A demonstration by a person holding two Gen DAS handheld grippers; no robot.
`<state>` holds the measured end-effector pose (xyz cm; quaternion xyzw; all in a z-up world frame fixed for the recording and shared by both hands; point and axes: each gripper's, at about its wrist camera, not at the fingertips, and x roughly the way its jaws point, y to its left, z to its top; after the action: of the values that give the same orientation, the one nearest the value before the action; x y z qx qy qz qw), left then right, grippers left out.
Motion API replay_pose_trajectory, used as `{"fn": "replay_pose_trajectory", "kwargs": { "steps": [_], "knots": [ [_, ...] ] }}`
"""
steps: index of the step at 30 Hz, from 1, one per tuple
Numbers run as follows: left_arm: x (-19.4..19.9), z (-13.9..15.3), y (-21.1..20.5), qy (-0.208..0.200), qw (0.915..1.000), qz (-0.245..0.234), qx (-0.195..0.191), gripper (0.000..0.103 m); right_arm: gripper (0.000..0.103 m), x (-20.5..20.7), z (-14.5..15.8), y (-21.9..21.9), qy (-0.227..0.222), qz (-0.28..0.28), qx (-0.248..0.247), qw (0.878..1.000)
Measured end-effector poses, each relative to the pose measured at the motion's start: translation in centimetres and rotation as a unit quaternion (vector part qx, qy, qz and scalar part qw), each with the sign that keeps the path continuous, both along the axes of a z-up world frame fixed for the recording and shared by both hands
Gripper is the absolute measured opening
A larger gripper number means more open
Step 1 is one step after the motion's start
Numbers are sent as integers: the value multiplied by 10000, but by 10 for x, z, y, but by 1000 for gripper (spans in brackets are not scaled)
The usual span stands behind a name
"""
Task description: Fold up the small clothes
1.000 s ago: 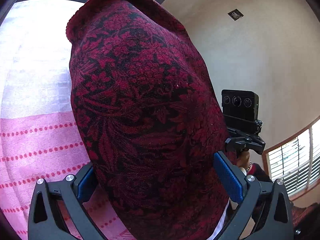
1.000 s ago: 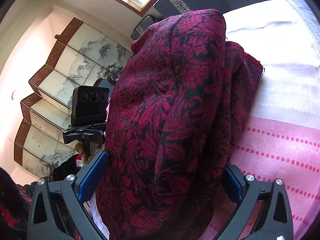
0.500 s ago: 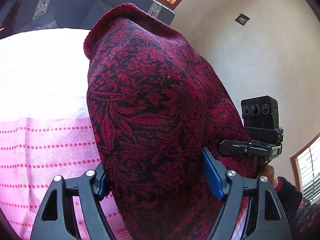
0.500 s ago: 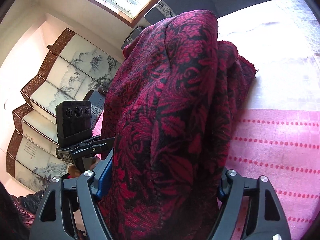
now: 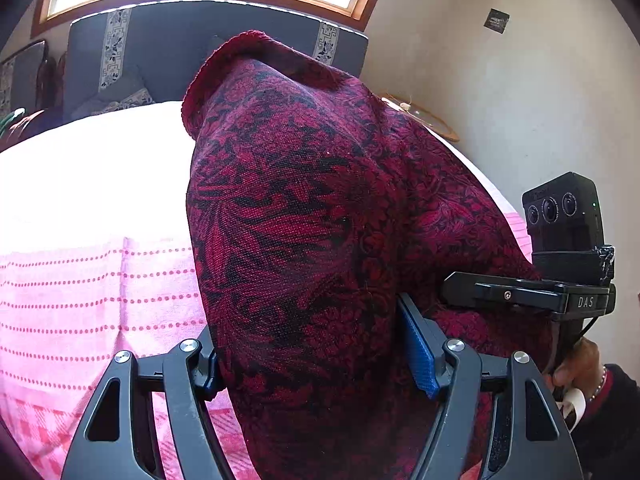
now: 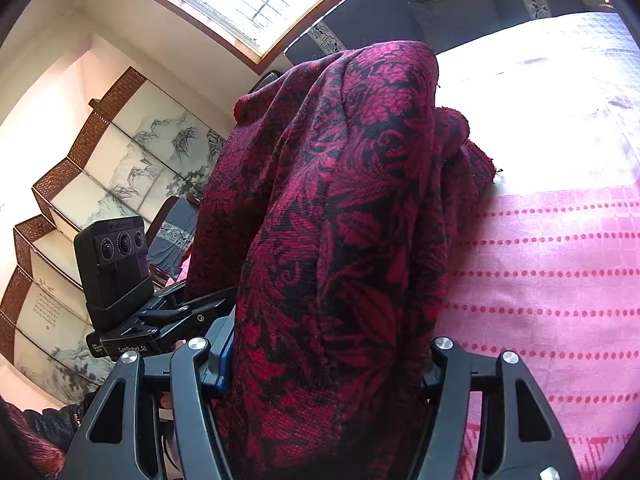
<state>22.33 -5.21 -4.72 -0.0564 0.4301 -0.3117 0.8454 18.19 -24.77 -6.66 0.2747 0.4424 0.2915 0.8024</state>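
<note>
A dark red cloth with a black leaf pattern [image 5: 300,200] hangs bunched over a pink dotted bedcover [image 5: 80,300]. My left gripper [image 5: 312,360] has a thick fold of it between its jaws, which are closing; the blue pad [image 5: 418,352] presses the fabric. In the right wrist view the same cloth [image 6: 340,200] fills my right gripper [image 6: 326,360], whose jaws are also closing on a bundled fold. Both grippers stand side by side along one edge of the cloth. The fingertips are hidden under fabric.
A white sheet [image 5: 80,168] covers the far part of the bed, below a dark headboard [image 5: 180,48] and a window. A painted folding screen [image 6: 100,180] stands at the left. A person's hand [image 5: 576,368] grips the other handle under its camera block [image 5: 564,220].
Both pairs of jaws have narrowed onto the cloth. Both views have swung so that the headboard and window now show, and the cloth has moved with the grippers.
</note>
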Motion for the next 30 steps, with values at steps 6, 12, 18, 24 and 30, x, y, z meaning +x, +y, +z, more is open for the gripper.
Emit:
{"fn": "replay_pose_trajectory", "kwargs": {
  "steps": [6,12,18,24,30],
  "knots": [
    [-13,13,-8,-163,9994,163,266,71,58,-9,5,5,-65,-23,-48,10000],
    [-33,15,6,-235,9985,292,402,71,57,-13,5,9,-72,-16,44,10000],
    [-48,24,18,-301,9978,341,492,71,57,-23,6,18,-88,-16,131,9999],
    [-63,28,29,-336,9971,383,571,71,57,-36,9,27,-96,28,169,9998],
    [-72,31,42,-408,9963,428,630,71,57,-42,11,34,-115,78,198,9997]
  ]
}}
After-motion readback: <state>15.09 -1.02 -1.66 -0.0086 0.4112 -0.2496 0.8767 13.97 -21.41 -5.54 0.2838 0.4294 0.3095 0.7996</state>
